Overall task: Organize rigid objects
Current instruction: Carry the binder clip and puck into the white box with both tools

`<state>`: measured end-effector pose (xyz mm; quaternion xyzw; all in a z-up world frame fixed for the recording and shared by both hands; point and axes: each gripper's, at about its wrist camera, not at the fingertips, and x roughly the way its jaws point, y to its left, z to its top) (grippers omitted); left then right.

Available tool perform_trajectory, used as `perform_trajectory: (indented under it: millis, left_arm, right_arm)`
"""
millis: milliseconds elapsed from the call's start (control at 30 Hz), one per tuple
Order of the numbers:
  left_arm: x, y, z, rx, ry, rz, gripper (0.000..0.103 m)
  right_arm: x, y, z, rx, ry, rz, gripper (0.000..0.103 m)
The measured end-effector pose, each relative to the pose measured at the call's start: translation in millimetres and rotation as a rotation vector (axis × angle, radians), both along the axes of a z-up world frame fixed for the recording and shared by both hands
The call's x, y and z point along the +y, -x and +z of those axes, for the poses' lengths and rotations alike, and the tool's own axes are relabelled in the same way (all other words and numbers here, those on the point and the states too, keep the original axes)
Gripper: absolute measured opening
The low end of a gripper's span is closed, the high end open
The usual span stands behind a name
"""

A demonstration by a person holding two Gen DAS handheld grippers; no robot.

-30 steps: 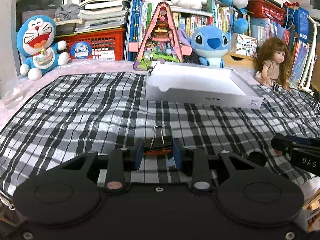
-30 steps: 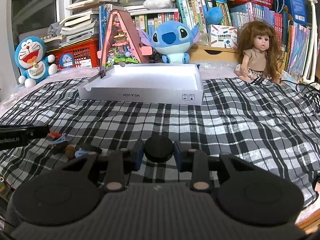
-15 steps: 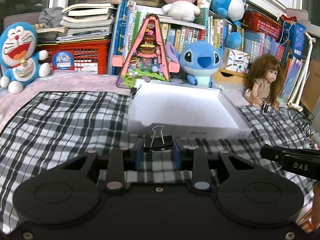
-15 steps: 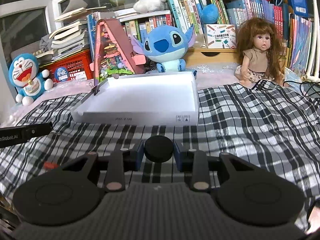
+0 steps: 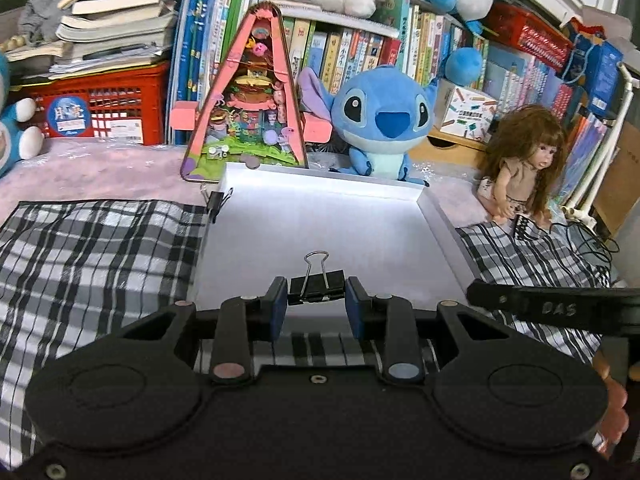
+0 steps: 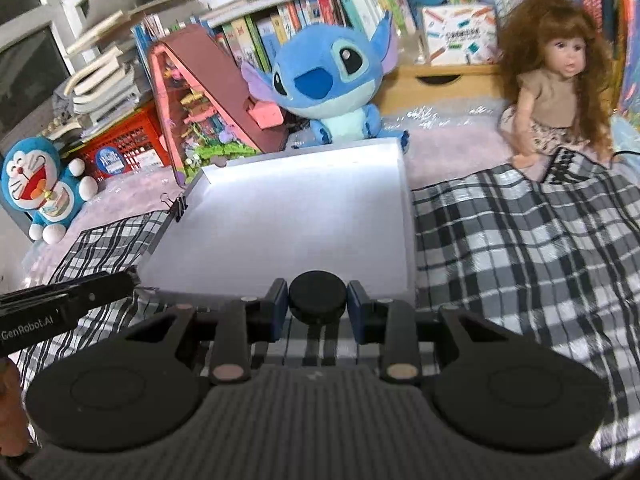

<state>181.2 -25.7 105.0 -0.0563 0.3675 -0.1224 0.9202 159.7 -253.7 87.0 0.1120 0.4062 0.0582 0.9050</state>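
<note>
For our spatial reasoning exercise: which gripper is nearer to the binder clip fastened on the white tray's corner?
Left. The left gripper holds its own clip over the near edge of the white tray, on the side of the fastened binder clip; the right gripper hangs towards the opposite side.

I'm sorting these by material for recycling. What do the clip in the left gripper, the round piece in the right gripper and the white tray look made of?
Binder clip: black painted metal body, it seems, with shiny bent wire handles. Round disc: matte black, likely plastic or rubber; its dull, seamless surface leaves that open. White tray: probably cardboard, with thin folded walls and a flat matte finish.
</note>
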Motion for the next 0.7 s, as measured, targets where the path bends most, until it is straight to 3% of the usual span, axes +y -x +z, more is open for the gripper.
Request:
perform_trajectory:
  millis: [300, 533, 700]
  left_arm:
    - [-19, -46, -27, 0.055, -0.03, 0.001, 0.029]
    - [-22, -55, -46, 0.075, -0.06, 0.012, 0.029]
    - [-28, -57, -51, 0.047, -0.092, 0.007, 0.029]
  right_arm:
    - [17, -48, -26, 0.057, 0.048, -0.005, 0.037]
    - [23, -65, -44, 0.077, 0.066, -0.03, 0.037]
    - [24, -68, -49, 0.073, 0.095, -0.041, 0.038]
